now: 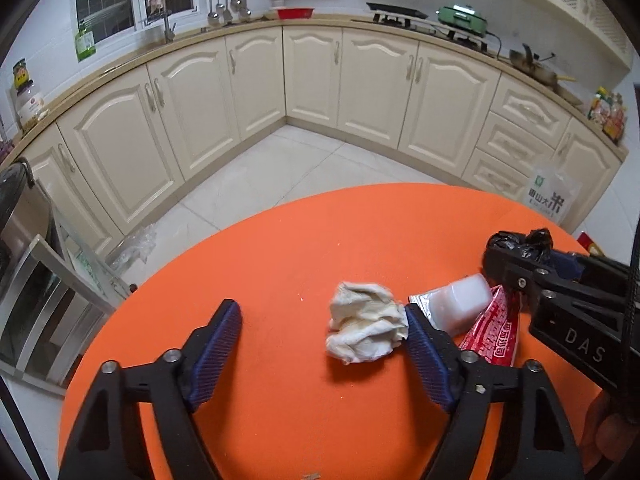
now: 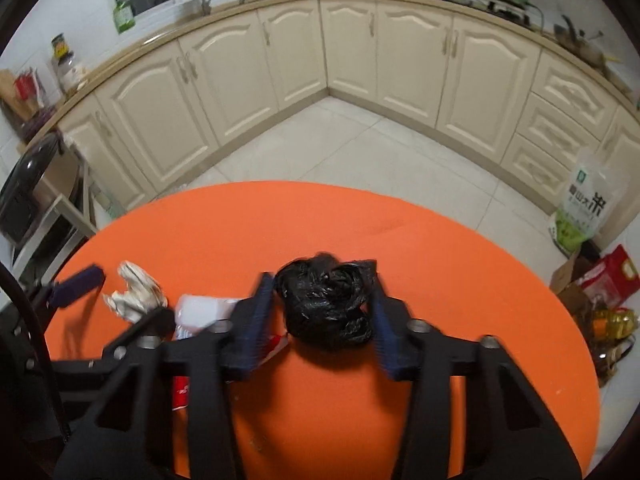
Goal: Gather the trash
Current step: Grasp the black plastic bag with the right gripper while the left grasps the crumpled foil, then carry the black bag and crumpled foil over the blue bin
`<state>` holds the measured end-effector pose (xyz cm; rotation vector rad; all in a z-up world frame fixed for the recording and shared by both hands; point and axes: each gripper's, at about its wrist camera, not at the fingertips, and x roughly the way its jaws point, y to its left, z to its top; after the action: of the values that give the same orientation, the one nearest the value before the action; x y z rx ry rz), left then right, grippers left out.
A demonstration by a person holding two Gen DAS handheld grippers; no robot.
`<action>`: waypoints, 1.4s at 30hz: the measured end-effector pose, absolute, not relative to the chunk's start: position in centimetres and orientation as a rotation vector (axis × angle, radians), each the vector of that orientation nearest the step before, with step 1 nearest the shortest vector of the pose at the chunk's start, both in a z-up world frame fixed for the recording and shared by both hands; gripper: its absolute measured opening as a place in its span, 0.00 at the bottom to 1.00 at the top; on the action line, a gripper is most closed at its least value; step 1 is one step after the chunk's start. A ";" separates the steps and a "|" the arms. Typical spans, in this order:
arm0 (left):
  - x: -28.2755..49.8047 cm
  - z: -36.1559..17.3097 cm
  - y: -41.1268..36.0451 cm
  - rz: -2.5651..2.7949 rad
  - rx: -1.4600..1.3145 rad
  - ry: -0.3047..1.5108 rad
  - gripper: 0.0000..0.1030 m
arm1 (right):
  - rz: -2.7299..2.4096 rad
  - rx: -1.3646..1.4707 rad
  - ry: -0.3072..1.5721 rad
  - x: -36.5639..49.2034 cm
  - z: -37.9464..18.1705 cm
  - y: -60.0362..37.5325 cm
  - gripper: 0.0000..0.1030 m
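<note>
Left wrist view: left gripper jaws spread wide around the tissue on the orange surface; cup and wrapper remain. Right gripper clamps the black bag. Collecting looks barely begun.

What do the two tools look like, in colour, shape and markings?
Both the left tool and the right tool have matte black angular frames with silver bolts. Each finger carries a ribbed dark blue pad. In the left wrist view, the right tool's body shows pale letters "DAS", and a thin black cable runs beside it.
</note>
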<state>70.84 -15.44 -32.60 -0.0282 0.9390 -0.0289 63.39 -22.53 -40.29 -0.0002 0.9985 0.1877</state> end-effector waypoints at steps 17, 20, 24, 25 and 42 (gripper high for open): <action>61.0 -32.7 -10.0 -0.045 -0.145 0.854 0.28 | 0.175 0.125 0.934 55.1 -37.0 -26.5 0.30; 57.5 -31.7 -10.1 -0.048 -0.146 0.827 0.28 | 0.167 0.134 0.913 52.2 -35.8 -26.8 0.30; 51.2 -30.1 -10.7 -0.063 -0.130 0.789 0.28 | 0.163 0.143 0.886 48.3 -34.1 -27.0 0.30; 49.2 -29.9 -11.1 -0.067 -0.128 0.782 0.28 | 0.166 0.148 0.881 47.5 -33.6 -27.0 0.30; 23.5 -24.1 -15.7 -0.224 -0.084 0.633 0.28 | 0.133 0.204 0.699 29.9 -26.2 -29.5 0.30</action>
<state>23.55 -15.66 -24.10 -0.0840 0.6331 -0.2242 29.89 -29.53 -26.22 0.2044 0.6991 0.1331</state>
